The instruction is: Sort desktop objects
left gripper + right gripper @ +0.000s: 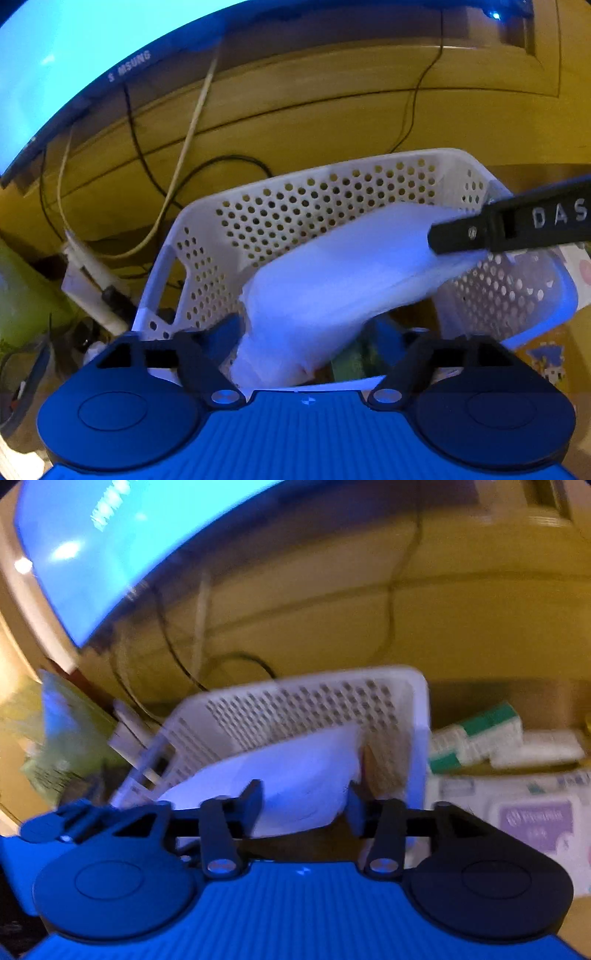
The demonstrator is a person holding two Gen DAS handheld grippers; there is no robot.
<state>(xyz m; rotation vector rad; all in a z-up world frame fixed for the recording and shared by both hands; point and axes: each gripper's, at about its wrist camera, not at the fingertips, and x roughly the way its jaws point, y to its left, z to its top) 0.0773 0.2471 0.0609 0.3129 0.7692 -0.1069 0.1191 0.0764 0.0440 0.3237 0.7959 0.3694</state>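
While tilted down, both grippers (310, 343) (303, 805) face basket (332, 177).

Dim yellow light, monitor (55, 55) glare, blur

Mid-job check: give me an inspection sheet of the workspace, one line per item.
Surface: yellowish wooden desk.
Job's things: white perforated basket; white soft packet lies slanted inside.
Clutter: boxes and packs right of the basket; green packet left of it.
Grippers: left gripper open, astride the packet's near end; right gripper open, its finger over the packet's far end.
Cables: black and cream cables behind the basket.
Surroundings: lit monitor.
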